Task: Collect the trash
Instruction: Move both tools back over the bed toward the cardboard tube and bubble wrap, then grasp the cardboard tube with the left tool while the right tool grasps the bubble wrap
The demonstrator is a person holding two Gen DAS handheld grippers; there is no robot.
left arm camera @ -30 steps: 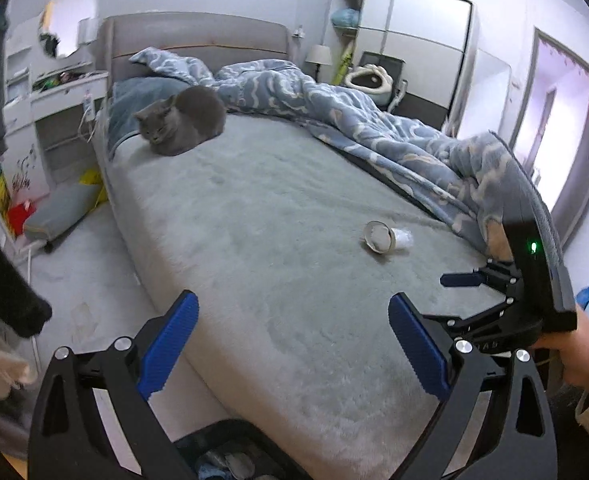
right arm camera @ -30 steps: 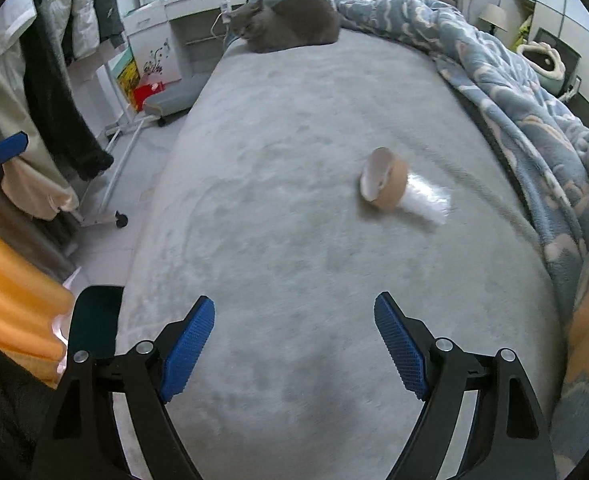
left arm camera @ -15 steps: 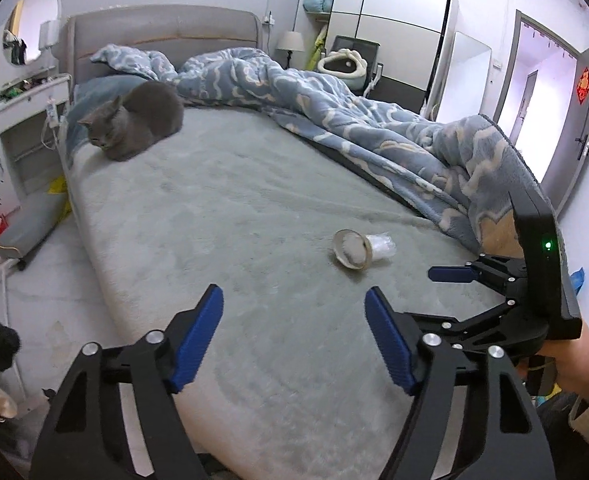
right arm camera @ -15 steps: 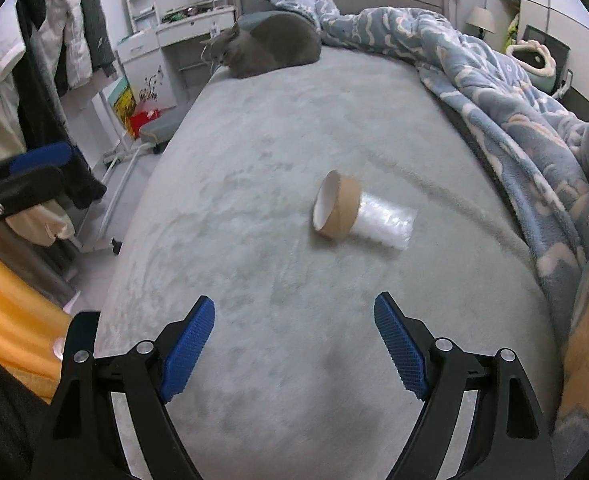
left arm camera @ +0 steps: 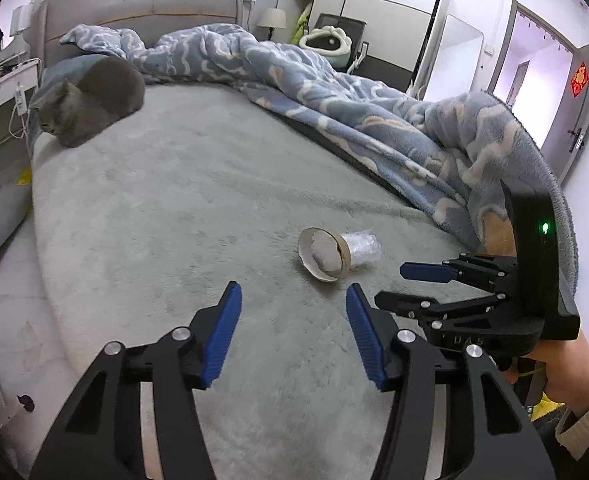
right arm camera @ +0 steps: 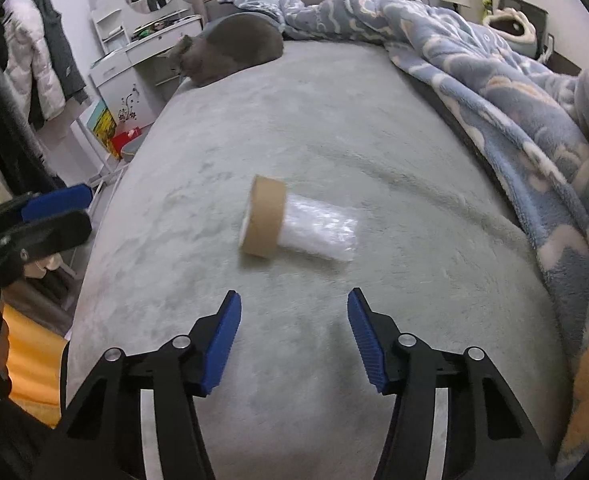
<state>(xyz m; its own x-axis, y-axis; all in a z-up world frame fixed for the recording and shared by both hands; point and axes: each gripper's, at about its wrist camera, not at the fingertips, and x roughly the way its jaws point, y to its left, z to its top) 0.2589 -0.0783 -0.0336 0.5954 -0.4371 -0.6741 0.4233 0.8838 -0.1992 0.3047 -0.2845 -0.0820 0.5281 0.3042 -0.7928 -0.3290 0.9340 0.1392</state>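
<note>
A grey bed (right arm camera: pixel 334 128) fills the bedroom; a cardboard roll (right arm camera: pixel 264 222) lies at 12 o'clock of the released, empty right gripper (right arm camera: pixel 292 334). The left gripper (left arm camera: pixel 292 334) gapes too.

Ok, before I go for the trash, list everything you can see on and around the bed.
Brown cardboard tape ring: one, lying mid-bed.
Clear crumpled plastic wrap: one, protruding from the ring.
Grey cat: one, curled near the headboard.
Blue cloud-pattern fleece blanket: one, bunched along the bed's right side.
Grey plush bed cover: one, across the mattress.
White dressing table: one, left of the bed.
Left claw: open, short of the ring.
Right claw: open, short of the ring.
</note>
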